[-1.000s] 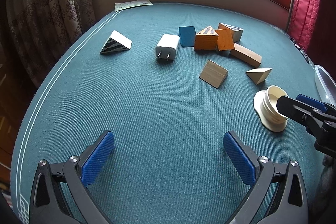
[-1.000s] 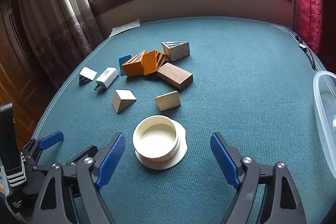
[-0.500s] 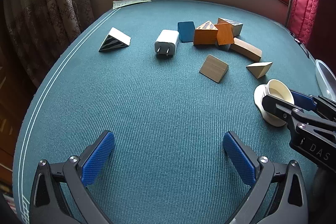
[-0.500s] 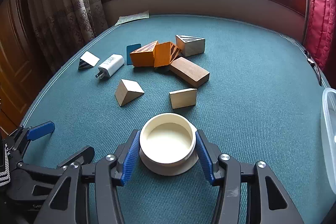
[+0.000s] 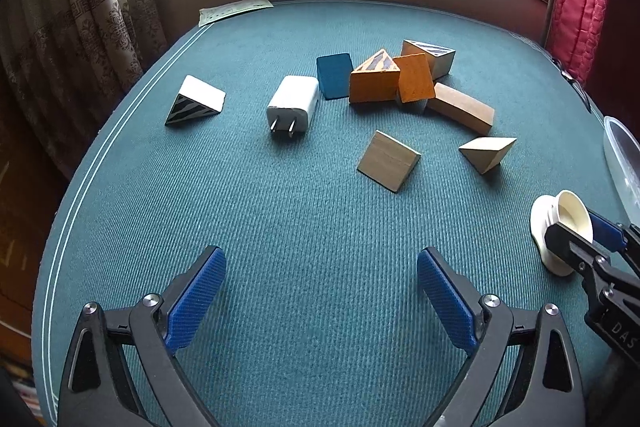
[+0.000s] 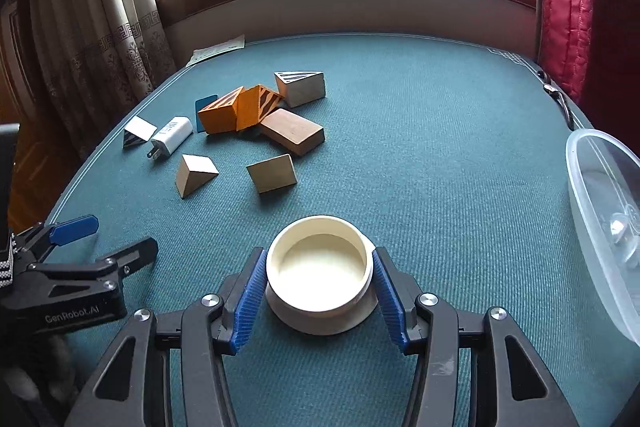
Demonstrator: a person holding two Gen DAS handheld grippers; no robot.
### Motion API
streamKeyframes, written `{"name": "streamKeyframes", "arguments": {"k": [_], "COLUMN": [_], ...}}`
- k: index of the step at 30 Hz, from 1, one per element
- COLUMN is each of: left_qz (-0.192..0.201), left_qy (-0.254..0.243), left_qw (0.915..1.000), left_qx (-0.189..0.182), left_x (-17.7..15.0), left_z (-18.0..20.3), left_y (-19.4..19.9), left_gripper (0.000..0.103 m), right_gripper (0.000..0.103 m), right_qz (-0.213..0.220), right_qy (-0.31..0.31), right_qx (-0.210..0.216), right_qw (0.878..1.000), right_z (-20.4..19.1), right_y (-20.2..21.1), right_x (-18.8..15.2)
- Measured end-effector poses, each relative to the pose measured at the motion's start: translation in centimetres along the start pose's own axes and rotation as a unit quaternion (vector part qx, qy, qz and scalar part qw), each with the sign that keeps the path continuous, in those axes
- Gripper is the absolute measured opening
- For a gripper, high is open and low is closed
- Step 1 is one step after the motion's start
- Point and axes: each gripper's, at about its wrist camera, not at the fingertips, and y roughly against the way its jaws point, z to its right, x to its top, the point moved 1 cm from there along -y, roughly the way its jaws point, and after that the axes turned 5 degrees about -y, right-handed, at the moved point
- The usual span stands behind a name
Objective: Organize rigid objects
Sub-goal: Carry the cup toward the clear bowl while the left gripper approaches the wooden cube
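Observation:
A cream round cup (image 6: 320, 267) with a flared base stands on the green table (image 6: 420, 147). My right gripper (image 6: 319, 259) is shut on it, one blue pad pressing each side. In the left wrist view the cup (image 5: 568, 215) sits at the far right, partly hidden by a black finger of the right gripper. My left gripper (image 5: 320, 259) hovers over bare cloth; its jaws are closing with nothing between them. Ahead lie a white charger (image 5: 294, 103), a striped white wedge (image 5: 198, 99), a blue block (image 5: 334, 75), two orange wedges (image 5: 376, 81), a brown block (image 5: 462, 107) and two plain wedges (image 5: 390, 159).
A clear plastic container (image 6: 604, 195) stands at the table's right edge. A paper sheet (image 5: 234, 9) lies at the far left corner. Curtains and a window sill ring the table's back. A grey striped wedge (image 5: 430, 57) sits behind the orange ones.
My right gripper moved forward around the cream cup and its jaws closed on it. My left gripper shifted a little and its jaws have narrowed slightly.

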Motion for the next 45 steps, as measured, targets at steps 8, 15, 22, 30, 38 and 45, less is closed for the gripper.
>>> {"name": "streamKeyframes", "arguments": {"k": [8, 15, 22, 30, 38, 45], "left_qz": [-0.007, 0.003, 0.019, 0.039, 0.045, 0.045], "left_qy": [-0.009, -0.010, -0.007, -0.018, -0.008, -0.004], "left_qw": [0.9999, 0.9999, 0.9995, 0.9985, 0.9976, 0.9974], "left_qx": [-0.002, -0.011, -0.026, -0.033, -0.053, -0.056], "left_x": [2.8, 4.2, 4.5, 3.7, 3.4, 3.3], "left_z": [0.9, 1.4, 1.4, 2.0, 1.7, 1.6], "left_y": [-2.1, -3.0, -3.3, -2.6, -2.2, -2.1], "left_gripper": [0.081, 0.079, 0.063, 0.044, 0.034, 0.034], "right_gripper": [0.055, 0.055, 0.056, 0.056, 0.056, 0.057], "right_qz": [0.005, 0.006, 0.007, 0.007, 0.006, 0.005], "right_qy": [-0.009, -0.013, -0.014, -0.011, -0.007, -0.003], "right_qx": [0.008, 0.015, 0.016, 0.014, 0.008, 0.005], "right_qw": [1.000, 1.000, 1.000, 1.000, 1.000, 1.000], "right_z": [0.8, 0.9, 0.9, 0.8, 0.7, 0.5], "right_y": [0.4, 0.4, 0.3, 0.3, 0.3, 0.2], "right_x": [-0.3, -0.3, -0.3, -0.4, -0.4, -0.3]}}
